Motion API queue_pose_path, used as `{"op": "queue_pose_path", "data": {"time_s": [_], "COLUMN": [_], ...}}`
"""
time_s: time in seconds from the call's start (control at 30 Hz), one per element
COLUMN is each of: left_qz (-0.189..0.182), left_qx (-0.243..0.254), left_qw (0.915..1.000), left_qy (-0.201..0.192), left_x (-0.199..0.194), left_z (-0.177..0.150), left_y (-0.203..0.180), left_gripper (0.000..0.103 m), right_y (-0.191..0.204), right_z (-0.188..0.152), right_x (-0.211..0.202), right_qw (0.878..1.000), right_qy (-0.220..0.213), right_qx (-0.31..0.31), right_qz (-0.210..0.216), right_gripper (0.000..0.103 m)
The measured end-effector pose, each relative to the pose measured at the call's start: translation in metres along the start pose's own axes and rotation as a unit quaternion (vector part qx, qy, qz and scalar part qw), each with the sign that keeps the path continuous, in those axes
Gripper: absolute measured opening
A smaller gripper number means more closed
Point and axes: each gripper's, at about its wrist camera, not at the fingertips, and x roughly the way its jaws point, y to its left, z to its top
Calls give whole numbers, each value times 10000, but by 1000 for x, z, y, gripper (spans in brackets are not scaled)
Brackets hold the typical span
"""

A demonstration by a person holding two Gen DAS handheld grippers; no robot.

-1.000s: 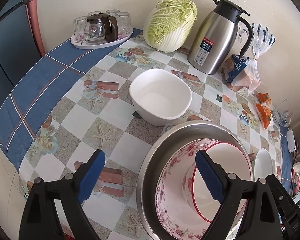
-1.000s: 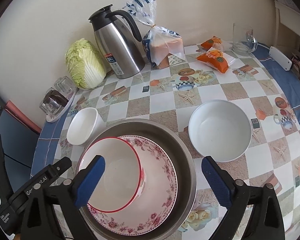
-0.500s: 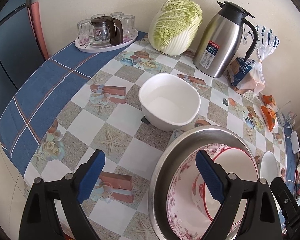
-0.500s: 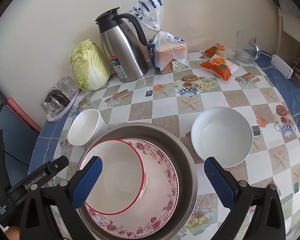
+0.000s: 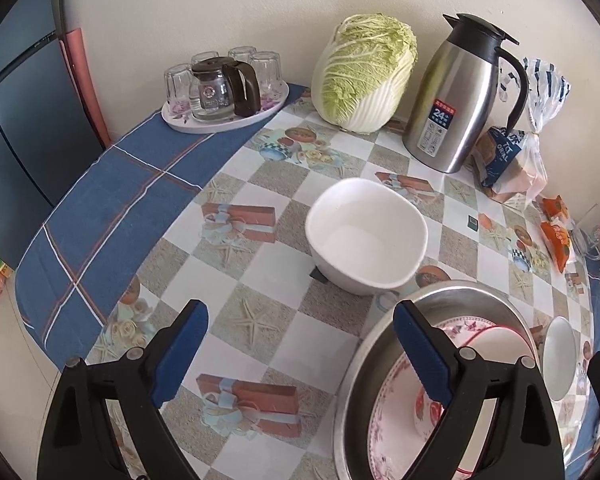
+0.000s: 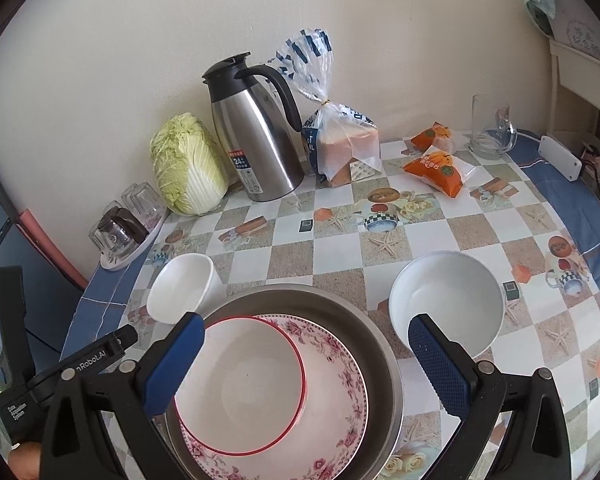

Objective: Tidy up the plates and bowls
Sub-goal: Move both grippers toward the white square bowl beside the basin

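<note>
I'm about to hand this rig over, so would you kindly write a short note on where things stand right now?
Left gripper: open, empty, above the tablecloth short of the squarish white bowl.
Right gripper: open, empty, over the steel basin.

Positions: the red-rimmed bowl sits in the floral plate, both inside the basin. The squarish white bowl stands beside the basin on one side, the round white bowl on the other.

Done: plate and one bowl stacked.
Left: both white bowls are loose on the table; they probably go onto the stack.
</note>
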Motion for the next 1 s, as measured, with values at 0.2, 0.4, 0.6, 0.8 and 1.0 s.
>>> {"op": "queue_pose_path", "data": {"time_s": [0.2,0.4,0.6,0.8,1.0], "left_qz": [65,-117,-149,-300,-406], "left_qx": [-16,-113,-202,-411,-469], "left_qw": [10000,9999,9997,9987,9981], "left_qy": [-73,38,31,18,-50], "left_x": [4,15,23,29,31], "left_z": [10,16,25,32,37], "left_y": [7,10,15,22,21], "left_gripper": [94,94,95,95,95], "right_y": [6,21,33,52,73], "right_z": [0,2,13,33,52], "right_x": [4,18,31,39,48], "right_qw": [10000,9987,9959,9909,9887], "right_qy": [72,380,743,902,1116], "right_qx": [-57,-339,-519,-991,-995], "right_qz": [-26,-36,46,-150,-105], "right_gripper": [103,103,103,103,103]}}
